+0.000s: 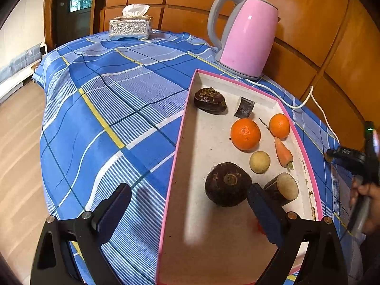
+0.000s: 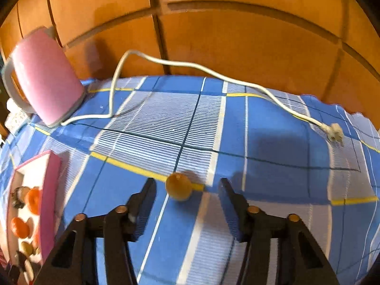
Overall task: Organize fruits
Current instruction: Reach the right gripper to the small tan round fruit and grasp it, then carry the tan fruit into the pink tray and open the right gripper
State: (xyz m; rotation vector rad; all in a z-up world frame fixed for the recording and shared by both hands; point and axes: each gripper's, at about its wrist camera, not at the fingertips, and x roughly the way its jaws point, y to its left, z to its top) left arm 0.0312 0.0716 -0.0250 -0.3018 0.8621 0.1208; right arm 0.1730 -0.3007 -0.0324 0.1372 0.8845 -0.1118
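Note:
A pink-rimmed tray [image 1: 180,128] holds two oranges [image 1: 245,134], a small yellow round fruit [image 1: 259,162], a carrot [image 1: 283,153], a dark round beet [image 1: 227,184] and dark cut pieces [image 1: 210,100]. My left gripper [image 1: 188,206] is open and empty, hovering over the tray's near left edge. In the right wrist view a small yellow-brown round fruit [image 2: 178,186] lies on the blue checked cloth. My right gripper [image 2: 187,190] is open with the fruit between its fingertips, not clamped. The right gripper also shows at the left wrist view's right edge [image 1: 332,154].
A pink kettle [image 1: 247,35] stands behind the tray, its white cord [image 2: 213,73] and plug [image 2: 334,135] trailing over the cloth. A tissue box [image 1: 130,27] sits at the far edge. Wooden panels back the table. The tray's pink side [image 2: 48,201] lies left of the right gripper.

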